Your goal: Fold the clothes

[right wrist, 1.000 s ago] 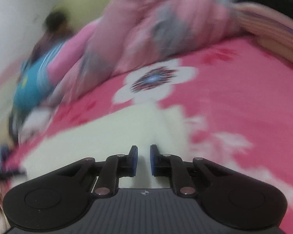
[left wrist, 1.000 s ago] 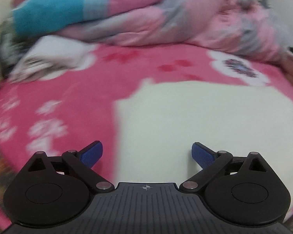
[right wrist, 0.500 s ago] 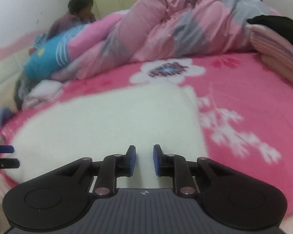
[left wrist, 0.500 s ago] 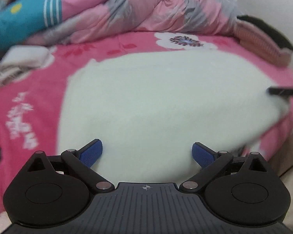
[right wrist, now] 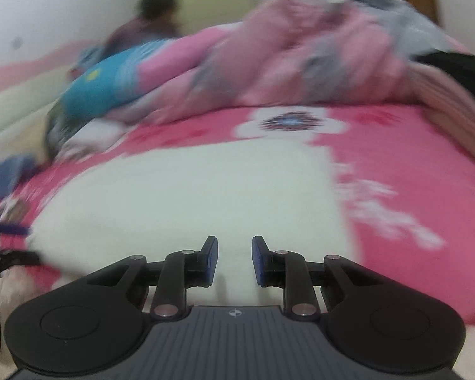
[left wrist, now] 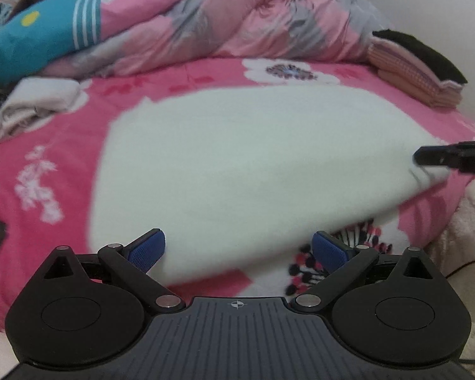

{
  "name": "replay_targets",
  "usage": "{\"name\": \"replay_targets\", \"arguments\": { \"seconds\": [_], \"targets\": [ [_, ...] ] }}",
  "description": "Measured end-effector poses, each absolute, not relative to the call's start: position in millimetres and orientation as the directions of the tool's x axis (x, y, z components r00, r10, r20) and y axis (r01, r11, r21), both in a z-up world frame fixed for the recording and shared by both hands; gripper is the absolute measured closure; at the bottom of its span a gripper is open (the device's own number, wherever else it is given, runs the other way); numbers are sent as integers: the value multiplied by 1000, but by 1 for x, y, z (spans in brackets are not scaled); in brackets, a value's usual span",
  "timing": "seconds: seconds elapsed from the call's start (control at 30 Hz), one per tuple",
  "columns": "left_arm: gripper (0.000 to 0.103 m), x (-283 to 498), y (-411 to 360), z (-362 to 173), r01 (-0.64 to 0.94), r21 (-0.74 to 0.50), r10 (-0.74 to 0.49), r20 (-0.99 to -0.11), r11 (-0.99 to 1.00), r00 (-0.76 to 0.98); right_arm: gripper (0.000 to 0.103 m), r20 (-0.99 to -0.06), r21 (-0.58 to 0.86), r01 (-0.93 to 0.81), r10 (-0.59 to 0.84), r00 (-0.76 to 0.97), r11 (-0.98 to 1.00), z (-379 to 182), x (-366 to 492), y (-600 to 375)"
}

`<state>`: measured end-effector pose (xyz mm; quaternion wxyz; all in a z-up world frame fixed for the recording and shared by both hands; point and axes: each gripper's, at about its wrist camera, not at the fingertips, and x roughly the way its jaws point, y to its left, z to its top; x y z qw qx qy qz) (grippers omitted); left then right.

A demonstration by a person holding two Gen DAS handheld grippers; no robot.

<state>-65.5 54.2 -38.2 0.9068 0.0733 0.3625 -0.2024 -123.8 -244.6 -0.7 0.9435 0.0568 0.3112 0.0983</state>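
A white cloth (left wrist: 253, 164) lies spread flat on the pink flowered bedcover (left wrist: 57, 145). My left gripper (left wrist: 237, 250) hovers low over the cloth's near edge. It is open wide, blue pads (left wrist: 145, 250) far apart, with nothing pressed between them. Dark fingers of my right gripper (left wrist: 452, 156) reach in at the cloth's right corner. In the right wrist view, my right gripper (right wrist: 235, 259) sits over the white cloth (right wrist: 205, 196). Its jaws are opening, a narrow gap between the pads shows cloth below, and nothing is pinched. The left gripper (right wrist: 6, 247) is a blur at the far left.
A pink and grey quilt (left wrist: 237, 25) and a teal cushion (left wrist: 38, 41) are heaped at the back. A crumpled pale garment (left wrist: 38, 104) lies left. Folded striped and black clothes (left wrist: 418, 72) lie right. A person (right wrist: 152, 19) sits behind. Cream fleece (left wrist: 471, 221) hangs at the bed's right edge.
The left view has swung right, bringing the whole cloth and the right gripper's fingers into sight. The right gripper's pads have drawn further apart, and its view has shifted across the cloth.
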Motion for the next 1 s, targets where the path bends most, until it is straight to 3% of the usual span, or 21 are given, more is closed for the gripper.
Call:
{"name": "replay_targets", "arguments": {
  "seconds": [0.1,0.33,0.63,0.8,1.0],
  "targets": [
    [3,-72,57,-51,427,13,-304,-682,904,665,79,-629,98,-175,197,752,980,-21,-122,-234],
    [3,-96,75,-44,458,46,-316,-663,888,679,78,-695,91,-133,159,701,987,-15,-132,-256],
    [1,-75,83,-22,450,-51,-398,-560,892,726,77,-628,69,-211,207,750,975,8,-111,-212],
    [1,-61,75,-46,448,-71,-393,-615,891,684,74,-644,25,-255,211,735,967,-4,-98,-188],
    [0,-75,64,-57,475,67,-347,-594,877,726,74,-655,71,-244,230,720,967,-15,-97,-195]
  ]
}}
